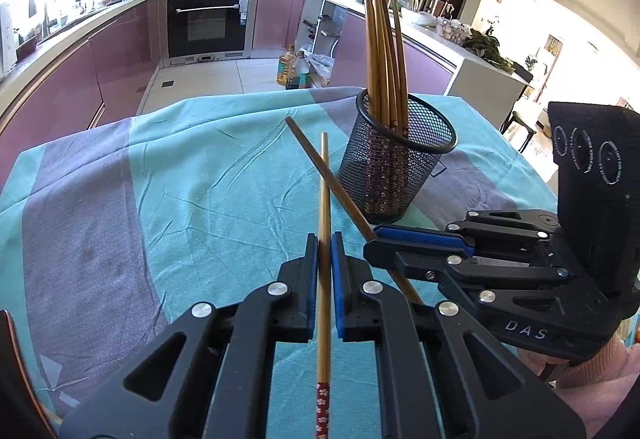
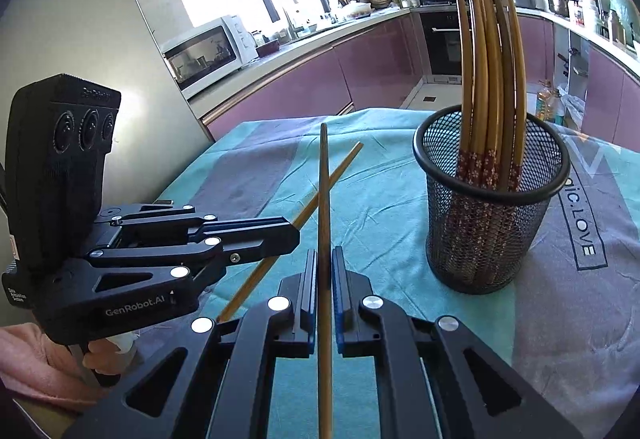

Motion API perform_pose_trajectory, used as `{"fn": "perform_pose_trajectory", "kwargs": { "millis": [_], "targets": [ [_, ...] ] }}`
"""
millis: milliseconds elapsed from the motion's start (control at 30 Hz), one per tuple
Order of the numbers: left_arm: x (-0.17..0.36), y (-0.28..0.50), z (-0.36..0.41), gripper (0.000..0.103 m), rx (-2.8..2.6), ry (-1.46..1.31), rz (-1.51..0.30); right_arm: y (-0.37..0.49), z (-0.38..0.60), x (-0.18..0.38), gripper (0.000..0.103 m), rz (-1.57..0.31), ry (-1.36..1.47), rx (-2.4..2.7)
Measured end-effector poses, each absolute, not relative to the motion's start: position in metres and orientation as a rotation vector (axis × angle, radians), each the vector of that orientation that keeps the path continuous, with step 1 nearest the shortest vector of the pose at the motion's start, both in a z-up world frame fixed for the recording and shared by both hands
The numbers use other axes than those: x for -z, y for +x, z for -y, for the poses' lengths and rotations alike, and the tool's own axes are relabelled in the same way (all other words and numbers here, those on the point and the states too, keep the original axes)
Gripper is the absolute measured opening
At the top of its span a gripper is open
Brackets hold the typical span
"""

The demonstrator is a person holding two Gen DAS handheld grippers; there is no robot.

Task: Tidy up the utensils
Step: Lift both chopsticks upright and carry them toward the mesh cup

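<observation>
Bamboo is nearly all gathered already: a bundle of chopsticks [image 2: 490, 79] stands upright in the black mesh holder [image 2: 492, 223], patterned red ends down, tips fanned above its rim. The holder sits on the teal and grey cloth of the tabletop [image 1: 192, 167], toward the far right as the left wrist sees it. Two pieces are left, and both are in hand. The left gripper [image 1: 325, 251] has its jaws pressed tight on a pale chopstick [image 1: 324, 199] that runs straight ahead between the blue pads, its flowered red end trailing back under the camera. The right gripper [image 2: 325, 267] is likewise clamped on a darker chopstick [image 2: 325, 199], gripped partway along its length with the tip pointing forward. The two sticks cross in the air above the cloth, short of the holder, and neither seems to touch the tabletop. No other loose utensil shows on the cloth in either view. By my reading the job is close to its end: what remains is to carry each stick over the rim, tip it upright and drop it in with the rest
</observation>
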State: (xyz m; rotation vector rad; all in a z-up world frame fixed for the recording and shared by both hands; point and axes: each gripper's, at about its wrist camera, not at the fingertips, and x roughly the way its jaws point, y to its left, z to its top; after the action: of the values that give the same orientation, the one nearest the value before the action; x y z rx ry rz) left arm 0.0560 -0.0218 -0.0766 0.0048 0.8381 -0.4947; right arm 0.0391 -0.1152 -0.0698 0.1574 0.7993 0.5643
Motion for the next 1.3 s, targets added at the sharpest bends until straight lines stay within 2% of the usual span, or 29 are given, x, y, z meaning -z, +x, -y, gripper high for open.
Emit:
{"fn": "perform_pose_trajectory", "kwargs": {
  "millis": [1300],
  "targets": [
    [0.049,0.049,0.02,0.007,0.499,-0.002,-0.761,0.014,0.154,0.02,0.006,-0.626,0.153,-0.505]
  ]
}}
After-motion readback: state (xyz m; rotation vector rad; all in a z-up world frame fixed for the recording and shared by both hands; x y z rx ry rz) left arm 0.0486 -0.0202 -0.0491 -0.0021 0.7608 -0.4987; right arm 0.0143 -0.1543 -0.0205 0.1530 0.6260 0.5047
